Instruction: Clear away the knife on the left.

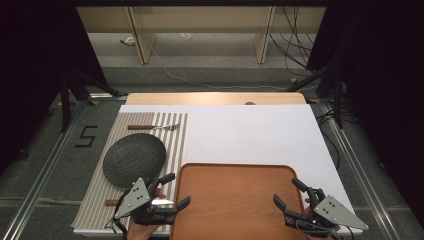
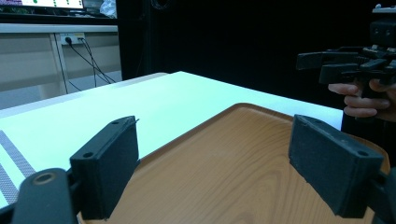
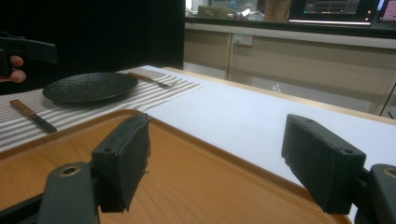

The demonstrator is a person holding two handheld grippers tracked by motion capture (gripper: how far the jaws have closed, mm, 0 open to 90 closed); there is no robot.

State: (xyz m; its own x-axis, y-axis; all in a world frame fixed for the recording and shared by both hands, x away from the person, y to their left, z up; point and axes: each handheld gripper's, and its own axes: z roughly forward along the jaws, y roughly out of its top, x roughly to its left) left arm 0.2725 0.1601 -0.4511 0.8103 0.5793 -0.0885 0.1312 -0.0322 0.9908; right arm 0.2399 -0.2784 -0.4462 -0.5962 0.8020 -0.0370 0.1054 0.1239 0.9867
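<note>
White covers most of the worktop (image 1: 250, 135), with a striped mat (image 1: 177, 137) along its left side. On the mat sit a dark plate (image 1: 134, 159), a fork (image 1: 152, 127) beyond it, and a knife (image 3: 32, 115) on the near side. Nearest me lies a wooden tray (image 1: 235, 200), bare. My left gripper (image 1: 175, 191) hangs over the tray's left edge, jaws spread wide with nothing between them. My right gripper (image 1: 289, 192) hangs over the tray's right edge, jaws likewise wide apart and holding nothing.
</note>
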